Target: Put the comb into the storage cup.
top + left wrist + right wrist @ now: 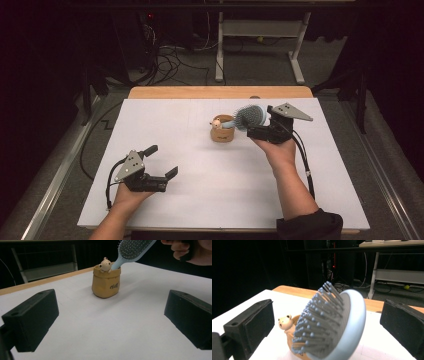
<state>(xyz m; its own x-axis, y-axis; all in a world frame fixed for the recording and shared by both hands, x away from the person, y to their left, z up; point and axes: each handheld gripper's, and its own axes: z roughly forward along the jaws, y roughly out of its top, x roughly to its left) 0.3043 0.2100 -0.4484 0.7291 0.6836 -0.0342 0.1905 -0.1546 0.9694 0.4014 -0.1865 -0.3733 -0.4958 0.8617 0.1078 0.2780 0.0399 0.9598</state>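
A: What is recorded from the high view?

B: A white table (200, 200) is seen, with a tan pot (222, 129) standing near its far middle. A pale blue hairbrush (250, 117) leans out of the pot, handle down inside it and head up toward the right gripper (265, 131). The left gripper (161, 161) is held low over the near left of the table, well apart from the pot, its jaws spread wide with nothing between them.

A: What is added by the left gripper view?

B: The pot (106, 282) is shown to be shaped like a folded sack with dark lettering on its front; the lettering cannot be read. A small bear figure (105, 265) is seen at its rim, beside the brush handle (117, 263). The brush head is cut off by the top edge.

A: And the right gripper view?

B: The bristled face of the hairbrush (329, 325) is seen close up, between the two jaws. Both jaws are set apart from it, a clear gap being visible on each side, so the brush is not gripped. The bear figure (285, 323) is seen beside the pot's rim (295, 318).

A: What remains obscured?

B: The pot's body is largely hidden behind the brush head in that view. How deep the handle sits cannot be determined.
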